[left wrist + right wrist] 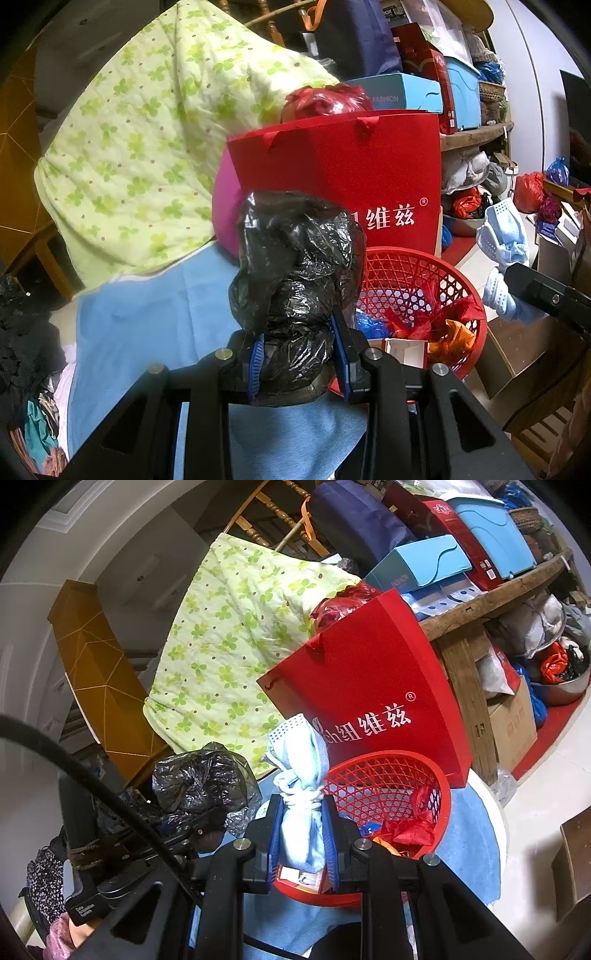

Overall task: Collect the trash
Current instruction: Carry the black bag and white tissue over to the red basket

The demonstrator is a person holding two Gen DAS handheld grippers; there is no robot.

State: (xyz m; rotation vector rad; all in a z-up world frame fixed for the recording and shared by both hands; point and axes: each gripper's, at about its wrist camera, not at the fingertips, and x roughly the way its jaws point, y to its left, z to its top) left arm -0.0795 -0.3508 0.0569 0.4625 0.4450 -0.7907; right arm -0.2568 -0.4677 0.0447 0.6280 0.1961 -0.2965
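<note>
Just beside the red mesh basket [421, 295], left tongs [299, 354] pinch one crumpled black plastic bag [295, 266]; right tongs [303, 830] clamp one knotted pale-blue bag [299, 775] over its rim, likely both held there for dropping in. One red paper gift bag [373, 701] stands behind the basket; one blue cloth [147, 325] lies under it.

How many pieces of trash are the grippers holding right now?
2. A crumpled black plastic bag is clamped in the left gripper; a light blue bundle is clamped in the right gripper. Both are beside the red basket.
</note>
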